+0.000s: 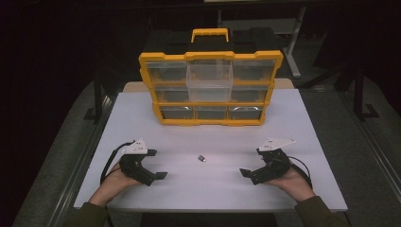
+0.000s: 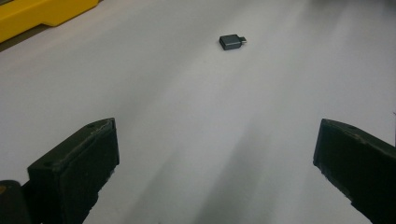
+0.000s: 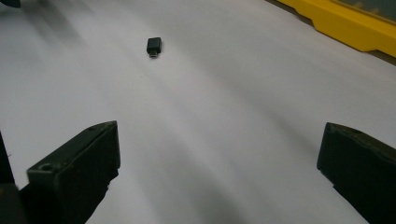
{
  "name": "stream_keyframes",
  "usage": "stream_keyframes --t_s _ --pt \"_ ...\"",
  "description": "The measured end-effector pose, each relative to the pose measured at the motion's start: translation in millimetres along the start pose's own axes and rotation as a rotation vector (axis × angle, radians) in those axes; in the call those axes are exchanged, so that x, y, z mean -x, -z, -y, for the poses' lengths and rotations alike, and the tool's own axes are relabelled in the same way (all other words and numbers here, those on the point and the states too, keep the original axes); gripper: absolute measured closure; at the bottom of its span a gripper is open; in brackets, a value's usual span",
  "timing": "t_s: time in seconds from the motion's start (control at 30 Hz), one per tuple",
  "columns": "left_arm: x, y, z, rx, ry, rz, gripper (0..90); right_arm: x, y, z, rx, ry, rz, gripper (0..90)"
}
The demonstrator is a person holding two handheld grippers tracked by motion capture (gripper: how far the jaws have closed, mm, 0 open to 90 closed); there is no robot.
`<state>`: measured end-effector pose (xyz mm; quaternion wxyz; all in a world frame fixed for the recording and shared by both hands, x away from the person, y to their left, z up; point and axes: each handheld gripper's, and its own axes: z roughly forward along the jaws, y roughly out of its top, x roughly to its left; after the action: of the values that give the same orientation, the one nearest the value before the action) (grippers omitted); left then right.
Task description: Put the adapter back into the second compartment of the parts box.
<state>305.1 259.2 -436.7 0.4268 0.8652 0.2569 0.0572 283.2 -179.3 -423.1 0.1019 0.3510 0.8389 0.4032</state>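
Adapter (image 1: 202,158) at counter (image 1: 293,123) centre: light, rigid, slick; pinch its long flat sides. Left hand-held gripper (image 1: 157,164) at 8 o'clock and right hand-held gripper (image 1: 249,174) at 4 o'clock, both released.

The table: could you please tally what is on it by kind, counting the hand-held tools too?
Yellow drawer organizer: 1
Small dark adapter: 1
Tools, left tool and right tool, both open: 2
Total: 4
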Motion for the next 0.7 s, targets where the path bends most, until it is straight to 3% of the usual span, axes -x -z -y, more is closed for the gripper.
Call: stream_keyframes --t_s 0.2,0.7 --pt "0.0 -0.9 0.1 -0.001 0.001 0.005 0.0 -0.9 0.0 -5.8 -0.006 0.009 0.015 0.0" --pt "1.4 -0.3 -0.7 0.002 -0.007 0.007 0.0 -1.1 -0.8 -18.0 -0.009 0.027 0.0 0.0"
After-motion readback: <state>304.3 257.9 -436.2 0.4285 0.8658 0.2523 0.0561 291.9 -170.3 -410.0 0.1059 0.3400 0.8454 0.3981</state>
